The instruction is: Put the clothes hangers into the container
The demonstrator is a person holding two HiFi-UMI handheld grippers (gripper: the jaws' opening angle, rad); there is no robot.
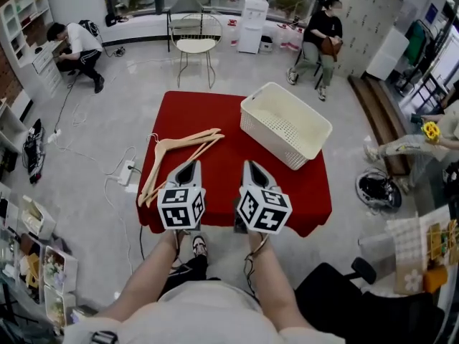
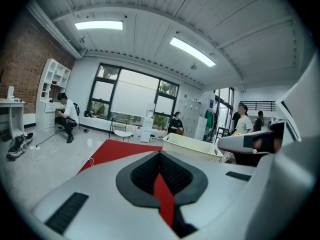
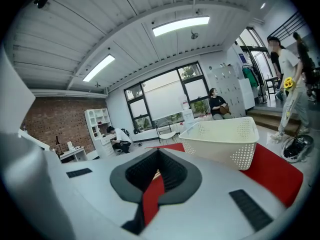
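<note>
hangers lying left of the left hand-held gripper

wooden clothes hangers (image 1: 172, 145) flat on the red bench (image 1: 215, 113), long axis slanting from near-left edge toward far centre. just left of left hand-held gripper (image 1: 189, 166), well apart from right hand-held gripper (image 1: 251, 166). both clamped together, holding nothing. white container (image 1: 269, 136) ahead-right, empty. probably a left-side pick, then a carry rightward.

Grey left claw (image 1: 189, 166) and right claw (image 1: 251, 165) bear black-and-white marker cubes (image 1: 181, 208).
</note>
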